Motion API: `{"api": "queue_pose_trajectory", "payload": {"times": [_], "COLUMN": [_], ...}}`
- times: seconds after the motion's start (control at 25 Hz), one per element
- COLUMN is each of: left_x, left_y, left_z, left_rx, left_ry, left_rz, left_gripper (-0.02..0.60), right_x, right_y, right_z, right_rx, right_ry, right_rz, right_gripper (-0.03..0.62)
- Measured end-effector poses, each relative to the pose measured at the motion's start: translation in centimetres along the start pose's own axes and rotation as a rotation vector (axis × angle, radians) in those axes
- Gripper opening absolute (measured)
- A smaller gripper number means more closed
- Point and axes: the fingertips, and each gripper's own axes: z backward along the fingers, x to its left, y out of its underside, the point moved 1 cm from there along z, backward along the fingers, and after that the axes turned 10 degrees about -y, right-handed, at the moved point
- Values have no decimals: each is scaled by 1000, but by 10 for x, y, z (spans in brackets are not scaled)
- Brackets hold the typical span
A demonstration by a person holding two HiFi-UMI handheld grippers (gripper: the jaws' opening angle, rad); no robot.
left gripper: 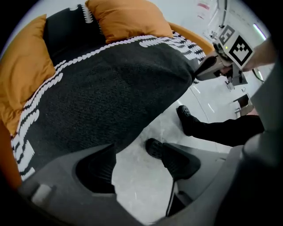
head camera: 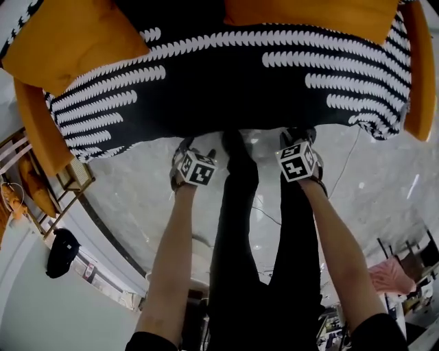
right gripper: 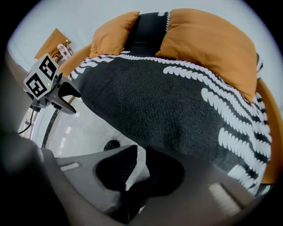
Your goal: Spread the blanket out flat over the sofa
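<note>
Black blanket (head camera: 233,89) with rows of white scalloped stripes, lying spread across the seat of an orange sofa (head camera: 33,134); its front edge hangs over the seat front towards the pale marble floor (head camera: 137,199). Two orange cushions (head camera: 75,38) (head camera: 315,14) rest on the blanket's far side, against the sofa back.

Left gripper (head camera: 194,154), just below the blanket's front edge. In the left gripper view its jaws (left gripper: 137,165) stand wide apart with only floor and a black shoe (left gripper: 154,148) between them; the blanket edge (left gripper: 110,92) hangs just beyond the left jaw.

Right gripper (head camera: 296,147), level with the left gripper, also at the front edge. In the right gripper view its jaws (right gripper: 140,161) are parted by a narrow gap through which floor shows; the blanket (right gripper: 168,106) meets the tip of the right jaw but is not clamped.

The person's dark-trousered legs (head camera: 236,233) stand between the two grippers.
</note>
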Motion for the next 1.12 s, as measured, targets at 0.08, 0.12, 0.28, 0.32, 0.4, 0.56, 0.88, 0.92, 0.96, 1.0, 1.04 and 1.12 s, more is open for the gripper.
{"api": "queue_pose_trajectory", "payload": {"times": [0.08,0.12,0.28,0.32,0.4,0.56,0.88,0.92,0.96,1.0,1.04,1.12], "left_x": [-19,-29,-74,-89,-122,-173,-254,-261,-266,-271,-274,-282], "left_y": [-3,-7,-33,-40,-59,-127,-231,-239,-247,-255,-262,-275], "left_z": [7,11,30,35,49,85,120,121,123,125,127,132], "left_rx": [9,7,-8,-9,-33,-159,-295,-306,-315,-323,-331,-346], "left_ry": [7,11,36,45,61,71,183,196,209,220,228,236], "left_rz": [26,37,90,107,153,227,202,191,180,168,152,109], "left_gripper": [325,324,324,324,324,305,186,179,179,171,163,161], "right_x": [-15,-25,-74,-88,-118,-194,-333,-342,-350,-358,-365,-377], "right_y": [11,16,32,40,62,93,141,151,162,174,186,212], "right_z": [12,18,52,61,78,118,190,192,193,194,195,197], "right_rx": [7,8,0,1,2,3,-50,-56,-58,-54,-47,-35], "right_ry": [12,19,54,64,89,204,467,474,486,501,515,541], "right_rz": [12,12,17,18,7,5,-271,-312,-341,-364,-388,-450], "right_gripper": [66,66,66,66,66,66,112,112,112,107,107,107]}}
